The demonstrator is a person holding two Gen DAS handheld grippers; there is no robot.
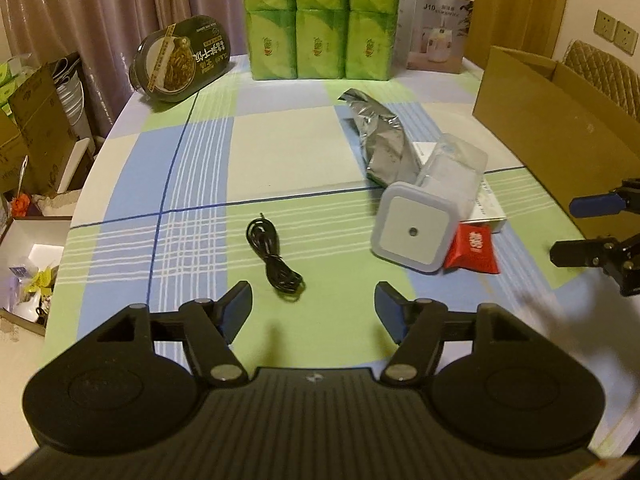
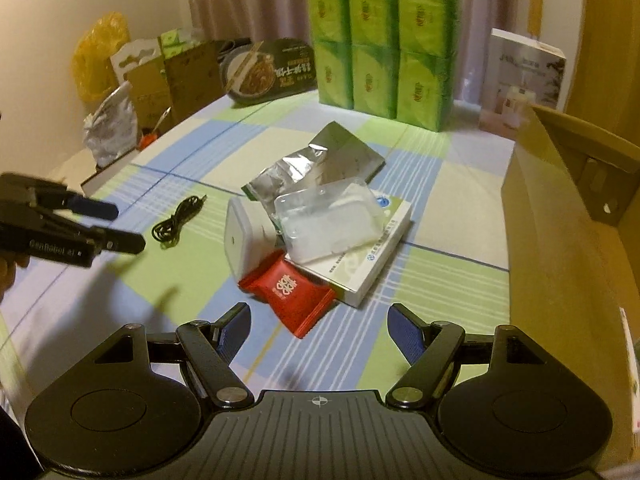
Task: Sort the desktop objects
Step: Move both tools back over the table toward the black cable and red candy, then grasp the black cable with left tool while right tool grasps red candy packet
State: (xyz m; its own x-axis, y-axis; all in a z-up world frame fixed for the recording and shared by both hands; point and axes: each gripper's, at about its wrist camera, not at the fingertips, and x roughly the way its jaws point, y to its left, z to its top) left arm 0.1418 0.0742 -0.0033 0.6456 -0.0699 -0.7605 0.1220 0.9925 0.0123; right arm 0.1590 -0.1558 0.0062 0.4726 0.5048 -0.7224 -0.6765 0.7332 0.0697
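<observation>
The left gripper (image 1: 314, 304) is spread wide and empty, the black cable (image 1: 273, 259) lying just ahead between its fingers. The right gripper (image 2: 319, 326) is likewise wide and empty; the red packet (image 2: 289, 292) lies just ahead, the cardboard box (image 2: 560, 216) walling its right.

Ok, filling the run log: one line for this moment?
left gripper: open, above cable | right gripper: open, near red packet | nothing held

red packet (image 2: 289, 295), white box (image 2: 362, 256), black cable (image 2: 176, 221)
</observation>
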